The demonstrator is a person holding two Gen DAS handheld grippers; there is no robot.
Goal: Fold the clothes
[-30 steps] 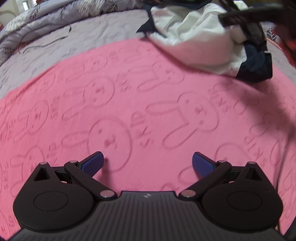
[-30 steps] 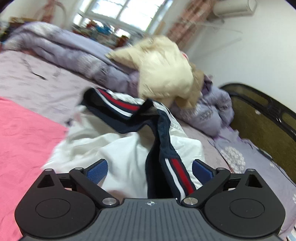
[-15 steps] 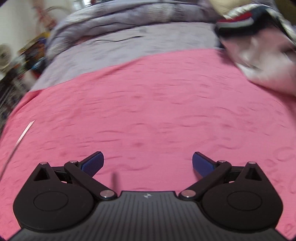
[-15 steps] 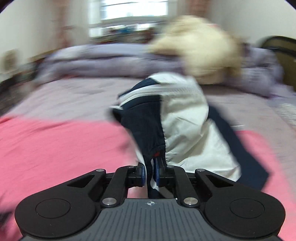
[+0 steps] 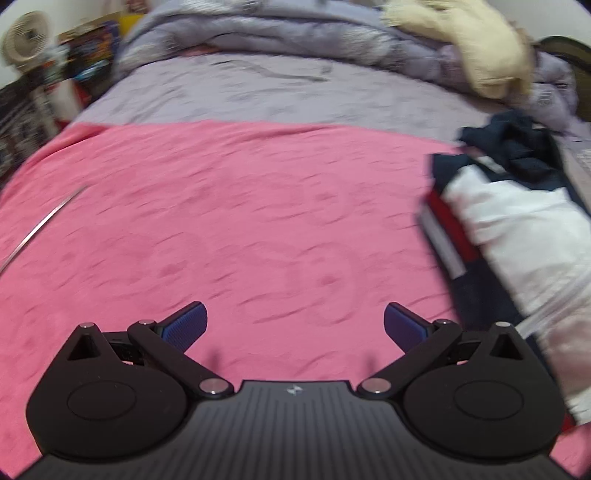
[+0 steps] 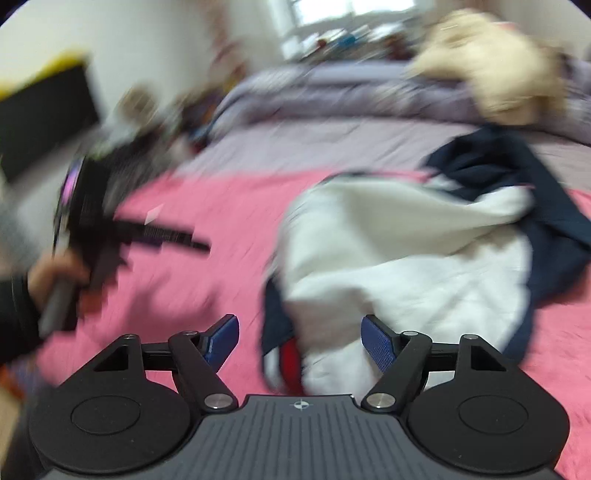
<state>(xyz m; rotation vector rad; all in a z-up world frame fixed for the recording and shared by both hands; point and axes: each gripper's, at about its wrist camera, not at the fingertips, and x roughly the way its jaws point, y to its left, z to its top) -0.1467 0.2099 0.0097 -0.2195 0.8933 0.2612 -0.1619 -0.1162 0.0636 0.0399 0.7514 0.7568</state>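
Observation:
A crumpled white and navy jacket with red and white stripes lies on the pink blanket. In the left wrist view the same jacket sits at the right edge. My right gripper stands open just in front of the jacket's near hem, nothing held between its blue pads. My left gripper is open over bare pink blanket, left of the jacket. The left gripper also shows blurred in the right wrist view, held by a hand.
A grey-purple bedsheet lies beyond the blanket, with a heaped purple quilt and a cream garment at the back. Clutter and a fan stand at the far left beside the bed. A dark headboard is at right.
The right gripper was shut on the jacket half a second ago and has since opened, letting it drop onto the pink blanket. The left gripper swung so the jacket shows nearer at its right.

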